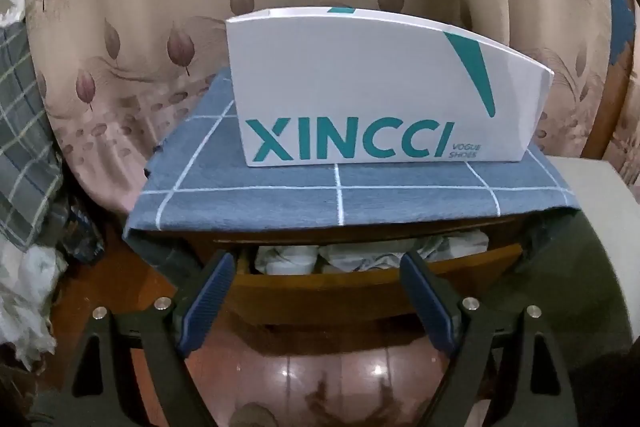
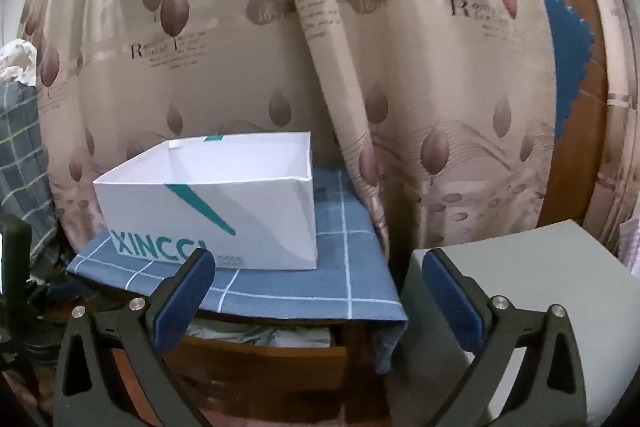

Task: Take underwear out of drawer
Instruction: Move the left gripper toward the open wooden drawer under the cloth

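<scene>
- Two grippers face a wooden drawer [image 1: 360,287], both empty.
- Left gripper [image 1: 316,267] tilts down at the drawer, fingers spread wide.
- Right gripper [image 2: 316,267] sits nearer level, fingers fully apart.
- Underwear [image 1: 360,253] lies bunched inside the partly open drawer, below the shoebox [image 1: 380,99].

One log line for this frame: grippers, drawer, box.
left hand-held gripper: open, empty | right hand-held gripper: open, empty | drawer: partly open, pale clothes inside | shoe box: open, on checked cloth
</scene>
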